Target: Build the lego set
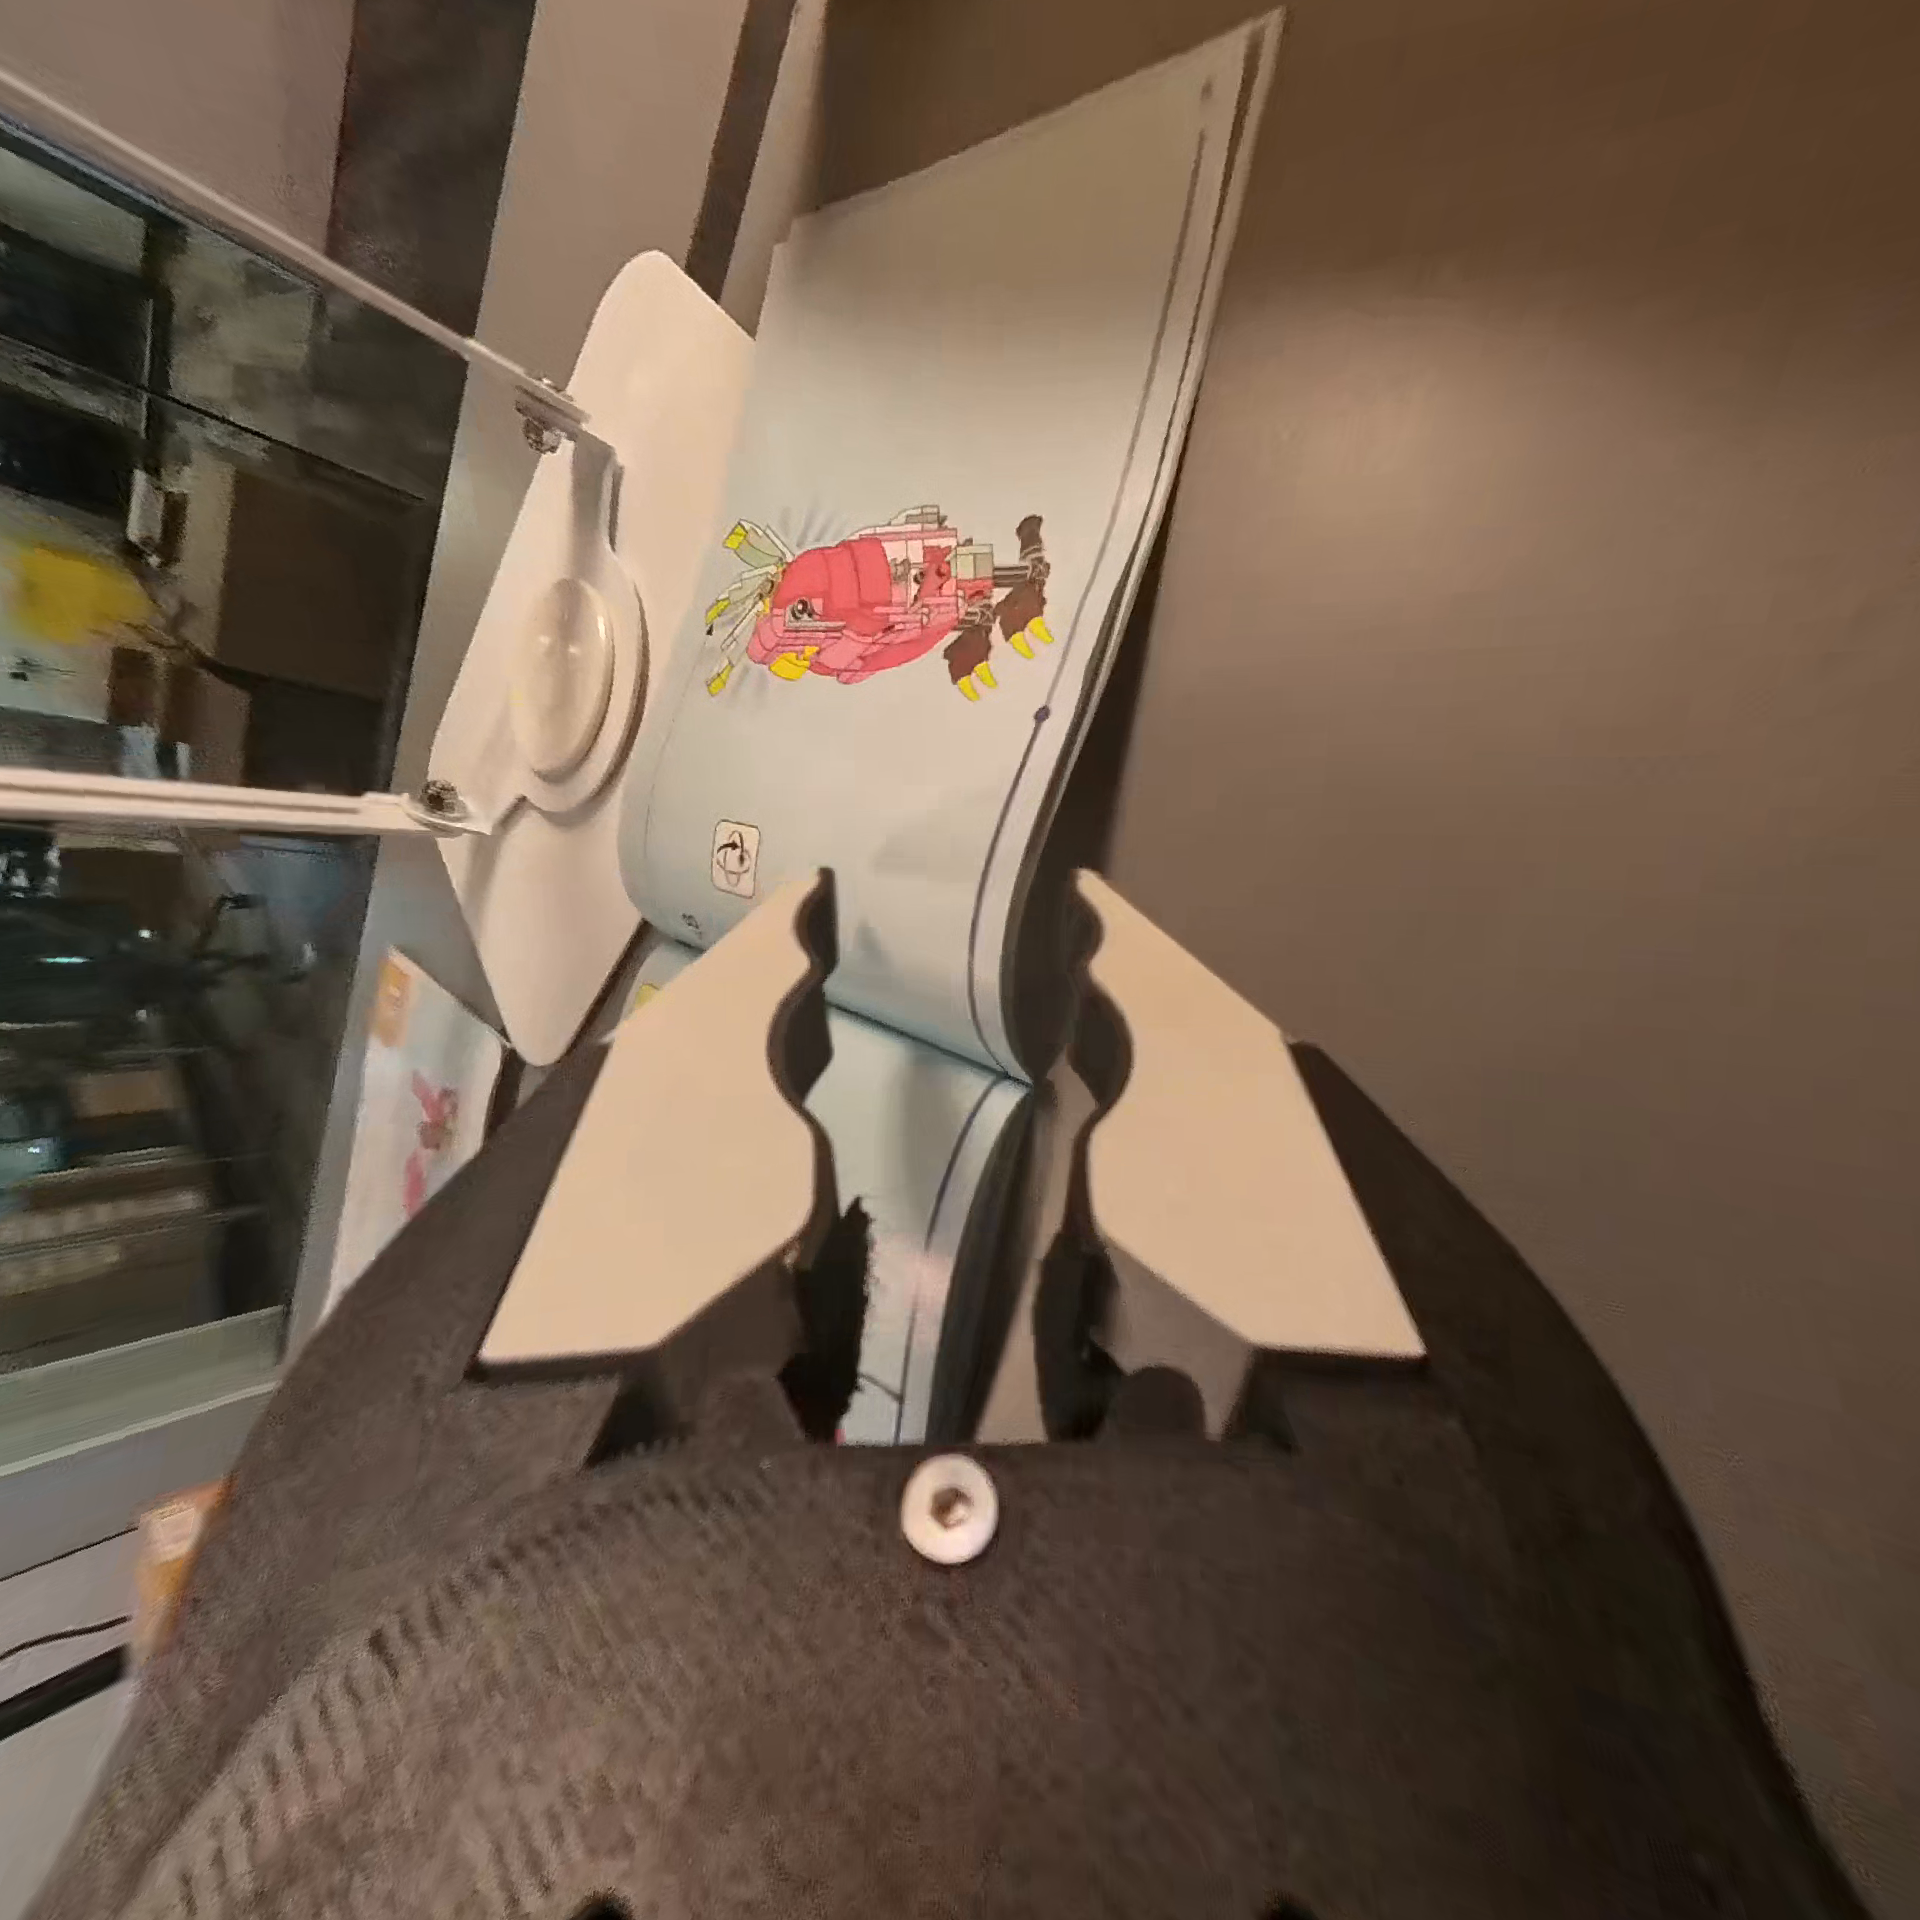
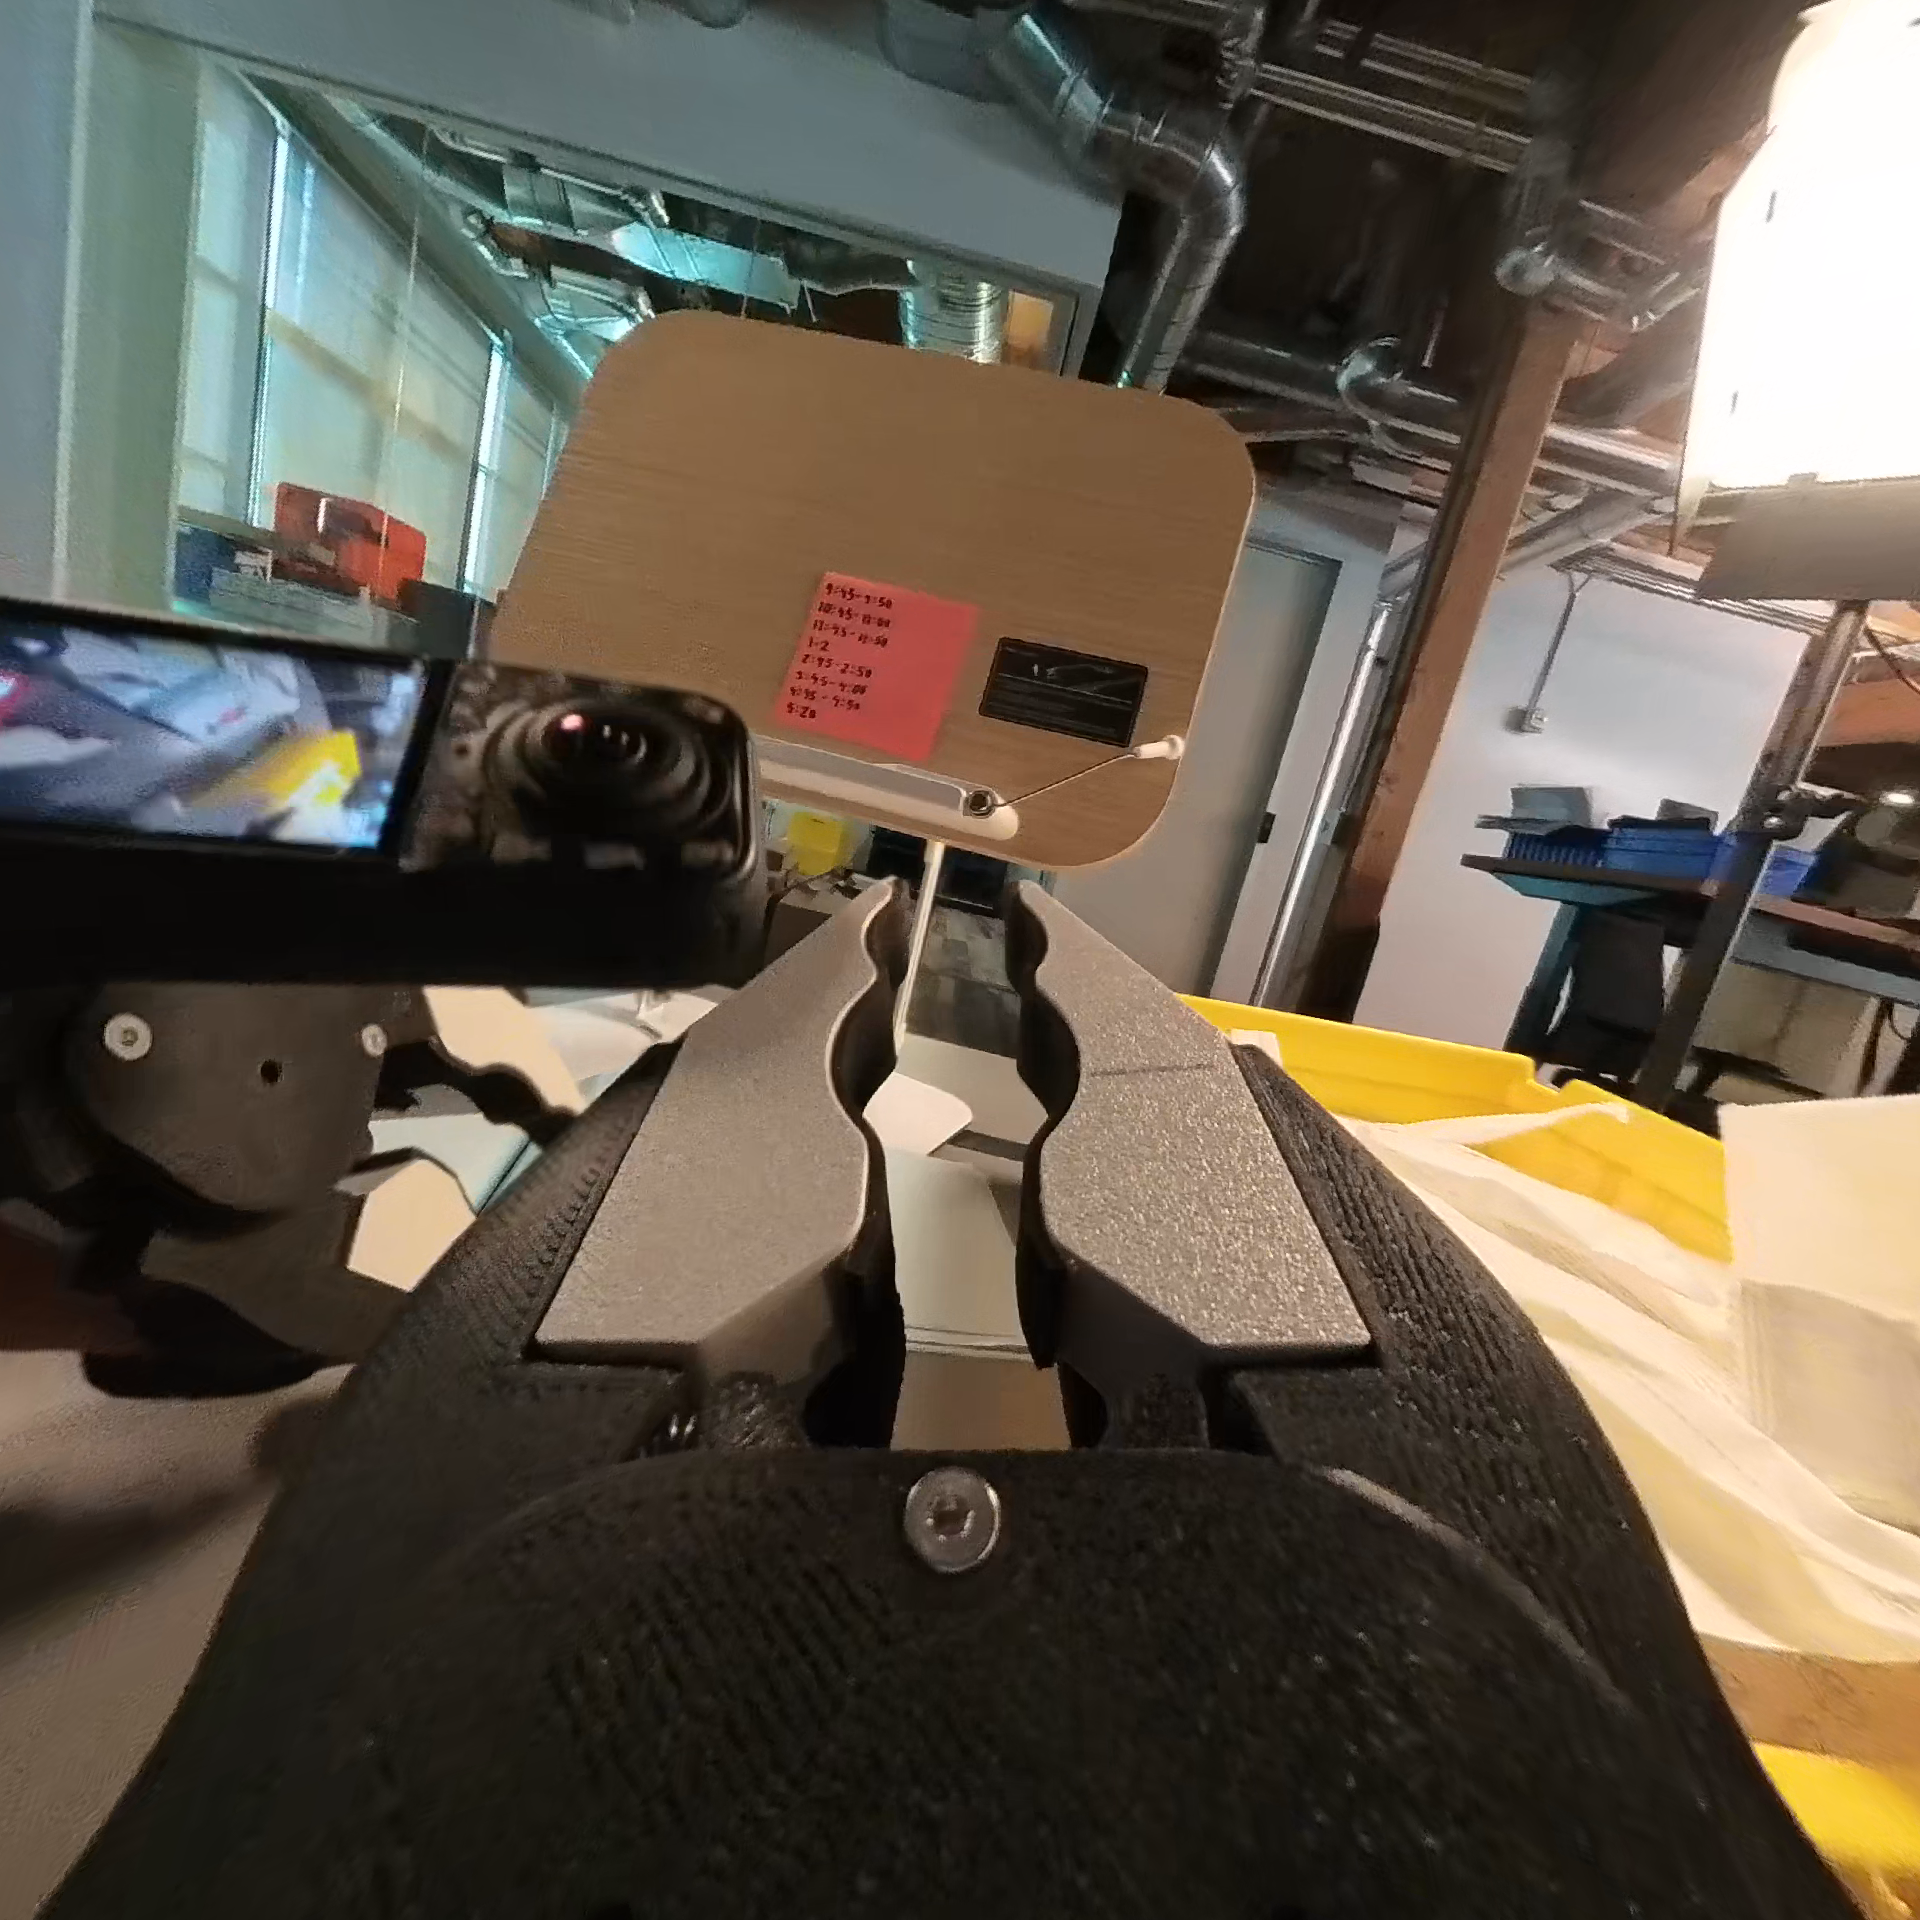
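Reaching into the open booklet (image 1: 914, 623), your left gripper (image 1: 951, 914) has its fingers parted around the curling page, the right finger beside its bound edge; no clamping shows. The page's long axis runs up and away from the fingers. Your right gripper (image 2: 956, 914) is parted and bare before the wooden stand (image 2: 883, 582).

A booklet (image 1: 914, 665) stands on the stand (image 1: 540, 665), bin (image 2: 1455, 1081) to its right.
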### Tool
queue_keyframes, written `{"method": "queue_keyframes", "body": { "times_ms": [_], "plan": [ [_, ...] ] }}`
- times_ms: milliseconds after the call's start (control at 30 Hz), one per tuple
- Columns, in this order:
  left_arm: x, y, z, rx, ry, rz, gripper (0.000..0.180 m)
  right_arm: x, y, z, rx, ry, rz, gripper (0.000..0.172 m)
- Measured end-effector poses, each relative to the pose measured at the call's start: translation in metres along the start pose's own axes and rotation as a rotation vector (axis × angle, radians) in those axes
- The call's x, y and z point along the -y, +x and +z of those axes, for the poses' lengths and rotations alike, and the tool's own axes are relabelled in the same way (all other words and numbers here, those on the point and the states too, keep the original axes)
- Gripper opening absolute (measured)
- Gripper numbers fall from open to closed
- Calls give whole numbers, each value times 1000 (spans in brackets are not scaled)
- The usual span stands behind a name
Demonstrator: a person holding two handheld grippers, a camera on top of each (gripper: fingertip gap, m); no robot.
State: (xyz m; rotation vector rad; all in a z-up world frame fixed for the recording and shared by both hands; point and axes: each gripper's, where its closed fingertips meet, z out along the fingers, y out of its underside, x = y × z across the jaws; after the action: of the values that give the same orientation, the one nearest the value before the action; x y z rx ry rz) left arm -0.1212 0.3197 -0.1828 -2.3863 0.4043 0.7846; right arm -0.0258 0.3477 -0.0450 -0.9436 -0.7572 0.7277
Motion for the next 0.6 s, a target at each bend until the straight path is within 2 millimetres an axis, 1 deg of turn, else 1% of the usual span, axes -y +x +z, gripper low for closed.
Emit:
{"method": "queue_keyframes", "body": {
  "times_ms": [100, 167, 267, 367, 433, 500, 533, 600],
  "plan": [
    [-11, -3, 2, 37, -44, 44, 25, 2, 4, -4, -13, 7, 1, 16],
    [-19, -2, -3, 42, -49, 44, 19, 5, 9, -10, -27, 13, 11, 17],
    [-26, 2, -23, 70, 9, 53, 13, 9, 17, -20, -40, 20, 29, 18],
    [-34, 8, -49, 122, 87, 77, 8, 12, 21, -32, -19, 19, 12, 19],
    [-39, 13, -65, 147, 146, 72, 5, 17, 21, -38, 20, 23, -23, 20],
    [-43, 16, -77, 164, 206, 45, 3, 19, 19, -44, 91, 5, -62, 28],
    [-45, 17, -80, 166, 235, 16, 2, 21, 13, -49, 154, 5, -80, 33],
    [-49, 21, -84, 138, 301, -77, 2, 23, -2, -68, 296, 11, -124, 39]
  ]
}}
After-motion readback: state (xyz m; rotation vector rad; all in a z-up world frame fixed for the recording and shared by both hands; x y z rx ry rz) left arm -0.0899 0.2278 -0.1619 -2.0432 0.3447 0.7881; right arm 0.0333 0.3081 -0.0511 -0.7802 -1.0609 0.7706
